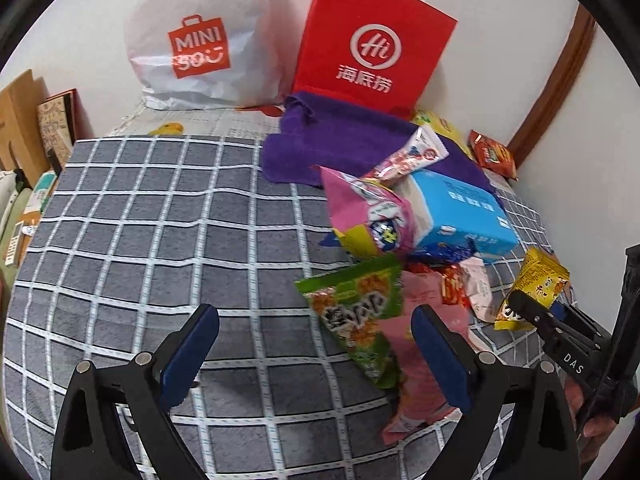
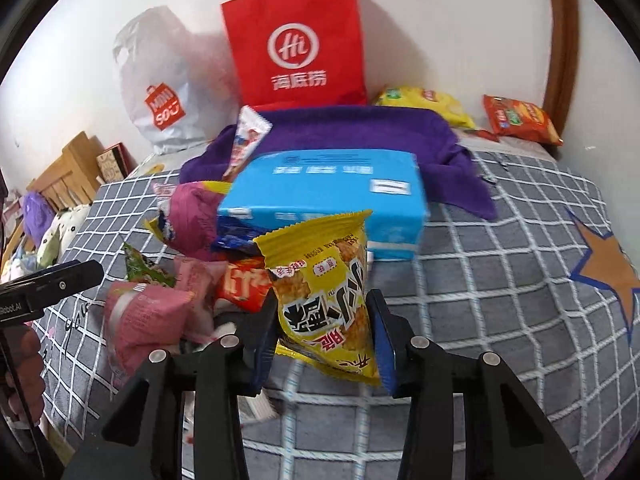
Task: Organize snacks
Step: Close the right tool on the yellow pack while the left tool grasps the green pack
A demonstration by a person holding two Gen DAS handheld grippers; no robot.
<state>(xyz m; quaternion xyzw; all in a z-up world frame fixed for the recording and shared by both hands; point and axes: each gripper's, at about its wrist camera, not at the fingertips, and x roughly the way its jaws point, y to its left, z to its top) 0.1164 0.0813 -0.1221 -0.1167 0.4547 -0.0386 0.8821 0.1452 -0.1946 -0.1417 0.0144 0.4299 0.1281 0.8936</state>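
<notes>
A heap of snack packets lies on a grey checked cloth [image 1: 140,240]. My right gripper [image 2: 324,332] is shut on a yellow snack packet [image 2: 324,280] and holds it above the cloth; the packet also shows in the left wrist view [image 1: 532,288]. My left gripper [image 1: 316,344] is open and empty, low over the cloth just left of the heap. A green packet [image 1: 356,312] and a pink packet [image 1: 416,360] lie between its fingers. A blue box [image 1: 460,216] and a pink-and-yellow bag [image 1: 368,216] sit behind them.
A red paper bag [image 1: 372,40] and a white Miniso bag [image 1: 196,36] stand against the back wall. A purple towel [image 1: 344,140] lies before the red bag. Yellow [image 2: 424,104] and orange [image 2: 520,118] chip bags lie at the back right. Clutter lines the left edge.
</notes>
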